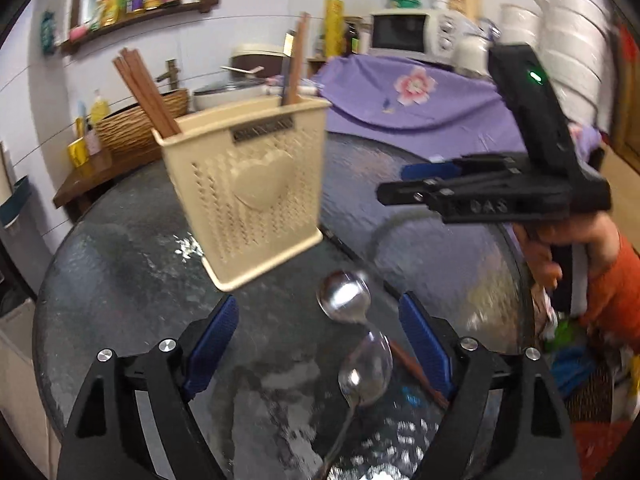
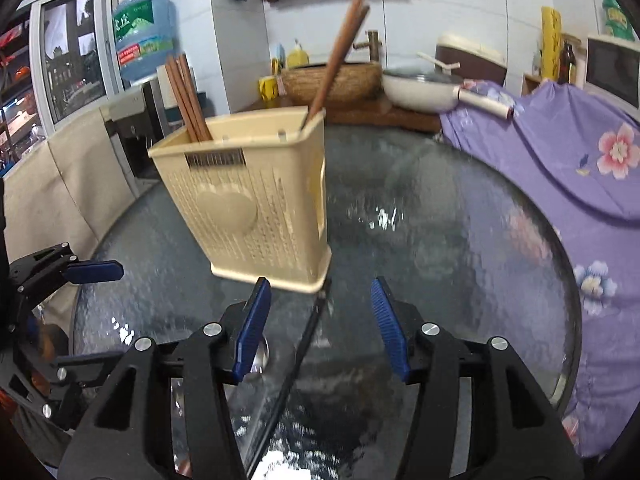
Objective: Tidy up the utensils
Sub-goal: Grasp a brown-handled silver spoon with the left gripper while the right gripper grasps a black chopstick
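Round glass table (image 1: 120, 280), dark and wet-looking. On it stands the cream perforated holder (image 1: 248, 188), upright, heart relief on its front. Chopsticks (image 1: 146, 94) lean out of its left end; another pair (image 2: 338, 56) stands at the right end.

Left gripper (image 1: 320, 344): fingers spread wide, nothing between them touched. Right gripper (image 2: 320, 324): also spread, empty, hovering low over the table.

Loose utensils, left wrist view: one steel spoon (image 1: 344, 296) lies just ahead of the left gripper, bowl toward the holder. A second spoon (image 1: 364, 376) lies nearer, between the left fingers, its handle running back toward the camera, so its long axis is roughly along the gripper's line of sight. A single chopstick (image 1: 416, 372) lies beside the right finger pad, slanted.

Right wrist view: a thin dark stick-like utensil (image 2: 304, 344) lies between the right fingers, long axis pointing at the holder's near corner. Too blurred to identify.

Judgement: the left gripper is nearer the spoons; the holder lies ahead and slightly left of it. A pick would need the jaws turned across the handle.

Writing: a dark label strip on the holder's rim, unreadable. "DAS"-like embossing on the right gripper body, uncertain. Water bottle (image 2: 144, 34) label illegible.
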Demonstrator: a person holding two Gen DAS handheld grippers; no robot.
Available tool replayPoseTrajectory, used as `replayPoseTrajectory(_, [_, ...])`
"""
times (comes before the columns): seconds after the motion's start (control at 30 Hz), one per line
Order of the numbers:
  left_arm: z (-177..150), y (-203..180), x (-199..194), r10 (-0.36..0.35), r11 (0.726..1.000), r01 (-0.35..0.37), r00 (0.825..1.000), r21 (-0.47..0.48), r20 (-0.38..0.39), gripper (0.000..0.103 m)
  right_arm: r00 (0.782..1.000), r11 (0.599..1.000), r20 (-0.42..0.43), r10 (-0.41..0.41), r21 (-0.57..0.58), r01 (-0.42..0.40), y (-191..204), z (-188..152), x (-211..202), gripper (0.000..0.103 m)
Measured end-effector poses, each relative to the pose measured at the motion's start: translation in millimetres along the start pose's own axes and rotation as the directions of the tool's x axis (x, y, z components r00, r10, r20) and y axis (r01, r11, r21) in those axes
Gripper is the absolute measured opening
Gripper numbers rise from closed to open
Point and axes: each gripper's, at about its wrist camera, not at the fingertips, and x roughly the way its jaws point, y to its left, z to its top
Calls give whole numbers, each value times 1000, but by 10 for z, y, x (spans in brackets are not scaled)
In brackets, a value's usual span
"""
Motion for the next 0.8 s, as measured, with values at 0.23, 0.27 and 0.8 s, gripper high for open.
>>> replayPoseTrajectory(0.23, [-226,-120,164,-158,985,165,978,45,-136,59,999,999,-47,21,41,-20,-26,-224,116,53])
replayPoseTrajectory(0.27, [-245,-145,174,-167,983,176,975,54,-148,59,998,999,-50,26,47,-23,-29,-235,125,53])
replayPoseTrajectory(0.8, [-284,-159,631,-178,968,216,949,128,-260,46,994,997,-107,26,69,-19,-12,-288,261,53])
